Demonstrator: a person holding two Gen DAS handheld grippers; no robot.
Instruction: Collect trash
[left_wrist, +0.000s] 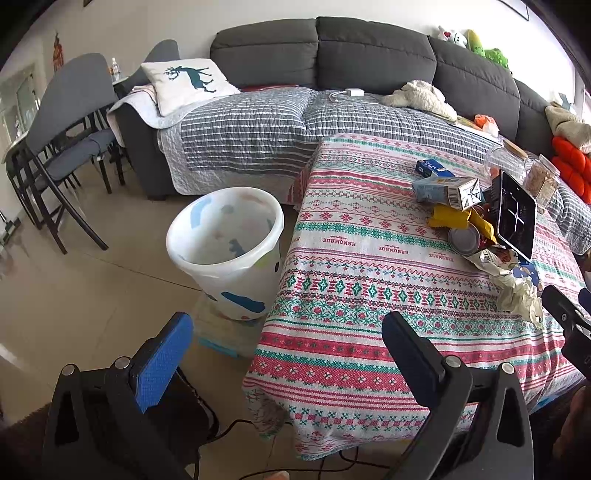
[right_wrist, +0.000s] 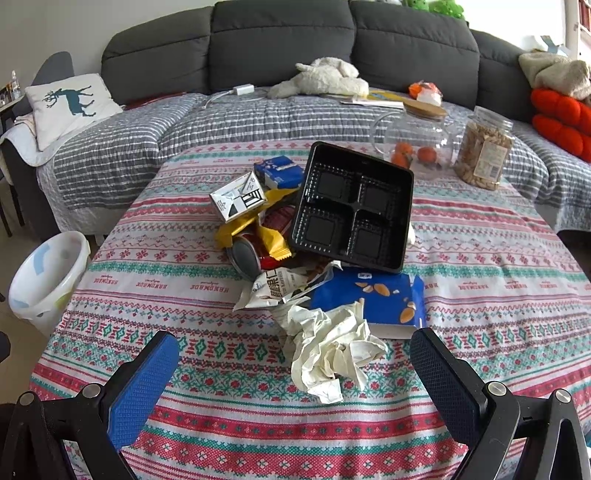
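Observation:
A pile of trash lies on the patterned tablecloth (right_wrist: 480, 258): crumpled white paper (right_wrist: 328, 347), a blue snack box (right_wrist: 384, 295), a black plastic tray (right_wrist: 354, 214), a white carton (right_wrist: 236, 199), a yellow wrapper (right_wrist: 273, 240), a can (right_wrist: 245, 254) and a white snack bag (right_wrist: 273, 288). My right gripper (right_wrist: 295, 365) is open, just short of the crumpled paper. My left gripper (left_wrist: 288, 350) is open and empty over the table's left edge (left_wrist: 280, 295), near the white bin (left_wrist: 225, 251) on the floor. The pile also shows in the left wrist view (left_wrist: 472, 221).
Behind the pile stand a glass jar with oranges (right_wrist: 413, 144) and a plastic jar of snacks (right_wrist: 484, 147). A grey sofa (right_wrist: 280, 48) with a striped cover runs along the far side. Dark chairs (left_wrist: 70, 140) stand at the left. The bin also shows in the right wrist view (right_wrist: 48, 277).

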